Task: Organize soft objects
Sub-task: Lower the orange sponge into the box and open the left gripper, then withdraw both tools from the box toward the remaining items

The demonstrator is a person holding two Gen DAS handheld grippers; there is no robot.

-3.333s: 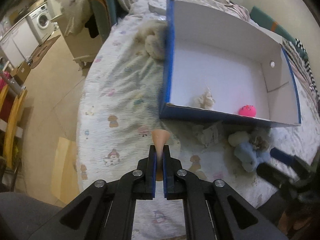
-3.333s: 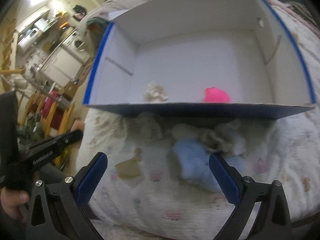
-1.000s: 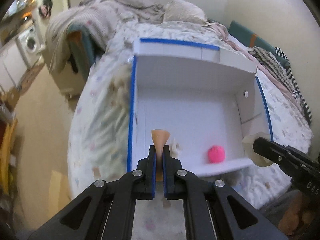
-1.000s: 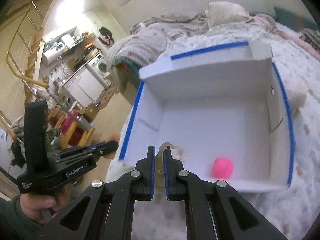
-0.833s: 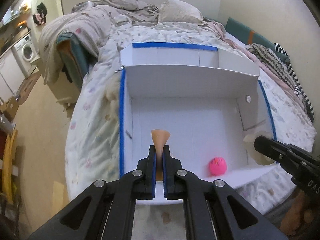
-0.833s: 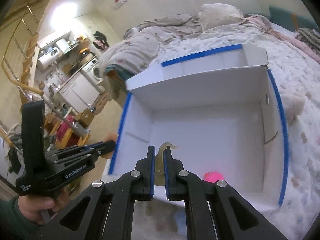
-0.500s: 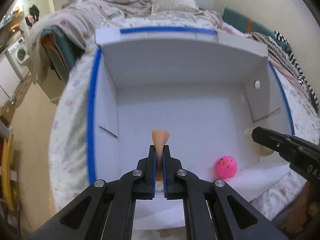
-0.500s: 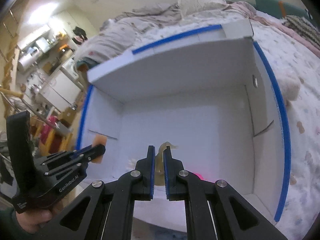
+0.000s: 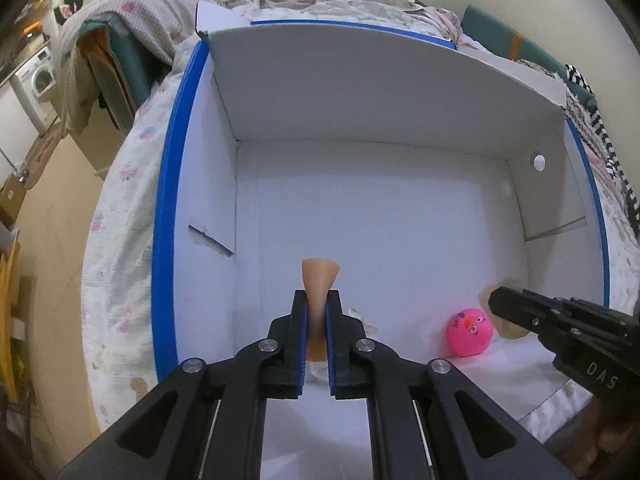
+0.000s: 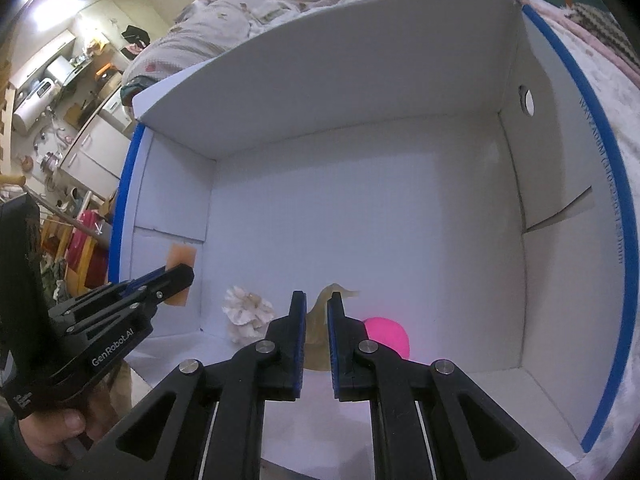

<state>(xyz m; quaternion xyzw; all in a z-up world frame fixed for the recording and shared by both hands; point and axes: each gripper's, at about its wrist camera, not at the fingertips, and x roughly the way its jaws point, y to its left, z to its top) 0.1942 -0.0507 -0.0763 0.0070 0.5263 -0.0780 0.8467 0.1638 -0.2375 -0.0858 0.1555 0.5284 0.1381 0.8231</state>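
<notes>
Both claws hang over the big white cardboard box with blue-taped rims (image 9: 172, 208) sitting on the bed. The left gripper (image 9: 317, 308) is pinched tight on a flat peach-orange squishy piece (image 9: 320, 276), the right gripper (image 10: 316, 312) clamped on a pale beige soft toy (image 10: 329, 300). Near the front wall inside the box: a round pink squishy ball with a face (image 9: 470, 332) and a small cream shell-like plush (image 10: 247, 312) to its left.
</notes>
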